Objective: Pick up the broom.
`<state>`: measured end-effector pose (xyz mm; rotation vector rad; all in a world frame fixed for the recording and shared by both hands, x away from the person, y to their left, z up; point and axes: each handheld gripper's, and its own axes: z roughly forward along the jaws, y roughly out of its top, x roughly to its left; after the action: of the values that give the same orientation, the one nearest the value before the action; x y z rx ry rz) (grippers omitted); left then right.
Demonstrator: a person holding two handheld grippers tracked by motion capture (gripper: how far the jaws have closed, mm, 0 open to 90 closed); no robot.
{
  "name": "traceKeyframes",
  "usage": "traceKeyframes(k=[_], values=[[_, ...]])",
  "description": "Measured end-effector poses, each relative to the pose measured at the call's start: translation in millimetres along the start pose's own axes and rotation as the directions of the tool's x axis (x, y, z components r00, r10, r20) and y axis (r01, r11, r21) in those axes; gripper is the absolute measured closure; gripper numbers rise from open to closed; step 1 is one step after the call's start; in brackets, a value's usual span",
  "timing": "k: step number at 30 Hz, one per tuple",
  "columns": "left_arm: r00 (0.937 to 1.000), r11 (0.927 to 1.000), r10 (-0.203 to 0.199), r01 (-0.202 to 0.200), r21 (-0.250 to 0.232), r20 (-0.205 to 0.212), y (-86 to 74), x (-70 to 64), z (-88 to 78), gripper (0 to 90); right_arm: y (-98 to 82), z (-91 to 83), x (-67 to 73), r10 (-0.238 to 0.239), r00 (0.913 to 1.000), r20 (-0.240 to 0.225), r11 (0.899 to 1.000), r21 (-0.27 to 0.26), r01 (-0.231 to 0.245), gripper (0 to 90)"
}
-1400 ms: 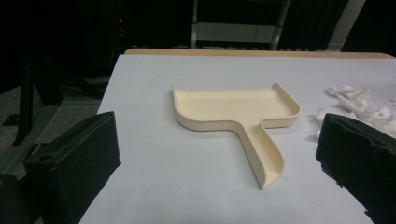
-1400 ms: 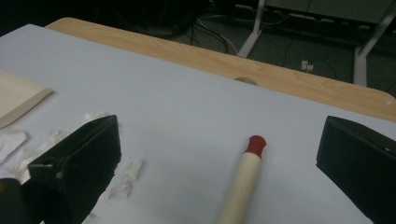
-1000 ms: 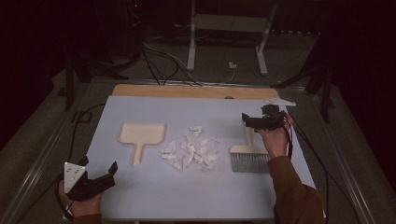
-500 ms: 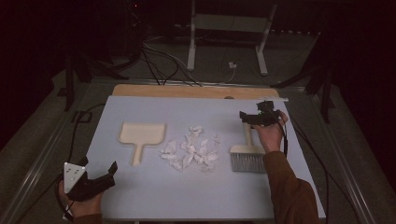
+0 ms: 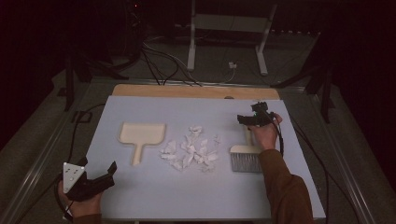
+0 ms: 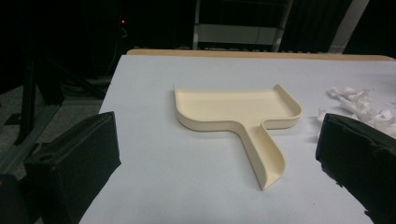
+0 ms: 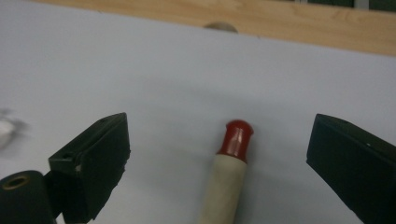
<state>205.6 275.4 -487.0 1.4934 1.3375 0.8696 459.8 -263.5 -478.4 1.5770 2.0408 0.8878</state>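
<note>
Brush [image 5: 246, 156]: lies right of centre in the high view, grey bristles toward the bottom edge, pale handle running up under the right tongs. Handle [image 7: 224, 182] with red tip [image 7: 238, 139], bottom centre of the right gripper view, between the two jaws, touched by neither.

Right tongs [image 5: 247, 120]: upper right of the sheet in the high view, over the brush handle; jaws wide apart, just been closing a little, handle between them but not gripped.

Left tongs [image 5: 103, 173]: lower left of the high view, jaws spread wide, holding nothing.

Dustpan [image 6: 243, 112]: cream, flat on the sheet, centre of the left gripper view, handle toward the bottom edge; left of centre in the high view.

Paper scraps [image 5: 190, 150]: white crumpled heap, middle of the high view, between dustpan and brush, apart from both.

Table [image 5: 196, 91]: wooden edge at top, covered by a pale blue sheet [image 5: 187, 196].
</note>
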Motion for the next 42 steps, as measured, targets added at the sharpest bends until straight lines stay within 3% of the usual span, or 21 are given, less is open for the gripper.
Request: traceKeyframes(k=[6,7,15,20,26,29,33,37,39,42], values=[[0.9999,0.9999,-0.007,0.007,-0.011,-0.009,-0.2,0.8,-2.7,0.4,-1.7,10.8,-3.8,0.016,0.9999,0.006,1.0,0.025,-0.016,12.9],[0.9999,0.9999,-0.011,0.011,-0.012,-0.009,-0.5,1.3,-3.4,0.4,-1.9,14.7,-3.5,0.022,0.9998,0.003,0.999,0.033,-0.022,18.4],[0.9997,0.9996,-0.023,0.023,-0.015,-0.005,-1.1,3.4,-3.8,0.4,-6.9,32.3,-4.1,0.061,0.9975,0.037,0.995,0.072,-0.063,37.4],[0.9994,0.9993,-0.034,0.034,-0.015,-0.006,-1.5,5.4,-4.2,0.4,-9.9,42.8,-1.9,0.056,0.9948,0.085,0.992,0.106,-0.065,43.9],[0.9994,0.9993,-0.036,0.035,-0.015,-0.004,-1.7,5.5,-3.9,0.4,-8.6,45.9,2.9,0.051,0.9892,0.138,0.993,0.102,-0.065,52.0],[0.9994,0.9993,-0.034,0.034,-0.015,-0.004,-1.8,5.4,-3.7,0.4,-7.7,44.8,4.9,0.044,0.9879,0.149,0.992,0.11,-0.06,64.7],[0.9994,0.9993,-0.035,0.035,-0.012,0.0,-2.0,4.9,-3.4,0.4,-7.4,44.7,6.2,0.062,0.985,0.161,0.991,0.109,-0.08,65.5],[0.9994,0.9993,-0.034,0.035,-0.01,0.001,-2.1,4.9,-3.0,0.4,-7.6,42.2,3.7,0.14,0.9785,0.152,0.983,0.095,-0.155,68.6],[0.9995,0.9994,-0.032,0.032,-0.012,0.002,-2.0,4.6,-3.0,0.4,-7.5,40.1,4.5,0.12,0.9794,0.163,0.987,0.083,-0.135,68.7],[0.9997,0.9997,-0.025,0.025,-0.008,0.002,-2.0,3.7,-2.7,0.4,-6.0,34.1,4.3,0.126,0.9801,0.154,0.989,0.057,-0.136,68.8]])
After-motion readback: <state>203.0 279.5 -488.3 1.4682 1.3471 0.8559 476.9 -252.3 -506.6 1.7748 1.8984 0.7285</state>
